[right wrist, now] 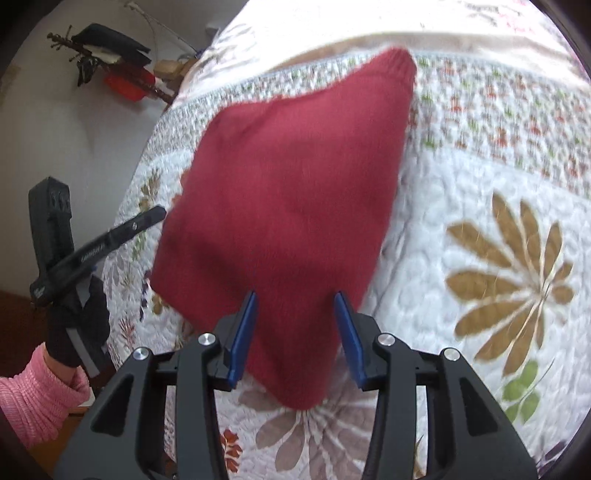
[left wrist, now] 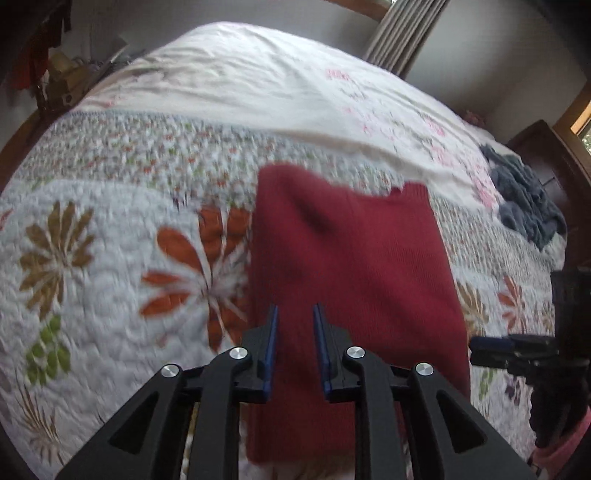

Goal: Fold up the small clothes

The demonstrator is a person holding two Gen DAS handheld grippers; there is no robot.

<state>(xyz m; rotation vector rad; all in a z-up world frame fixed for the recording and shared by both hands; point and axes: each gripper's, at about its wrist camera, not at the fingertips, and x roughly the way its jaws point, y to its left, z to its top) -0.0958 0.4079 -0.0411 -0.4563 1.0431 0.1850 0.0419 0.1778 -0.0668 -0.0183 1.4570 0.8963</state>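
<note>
Your left wrist view alone shows the crumpled dark grey-blue garment [left wrist: 524, 201] lying far off near the bed's right edge, well apart from the work, along with the plain cream sheet [left wrist: 258, 85] beyond the quilt and the beige curtain [left wrist: 402, 35]. Your right wrist view alone shows your pink knitted sleeve [right wrist: 33, 398] and black-gloved hand [right wrist: 75, 332] gripping the other tool's handle at the left edge, past the side of the bed.

The folded dark red knitted garment [left wrist: 351, 266] lies flat on the white flower-patterned quilt [left wrist: 92, 258], close to the near edge of the bed.

Your left gripper [left wrist: 295, 321] hovers over the garment's near-left part with its blue-padded fingers [left wrist: 272, 332] parted by a narrow gap, nothing between them. Your right gripper [right wrist: 295, 306] is held above the garment's near corner, fingers [right wrist: 345, 317] spread wider, also pinching nothing. Both views are motion-blurred, so whether either tool touches the cloth cannot be told.
</note>
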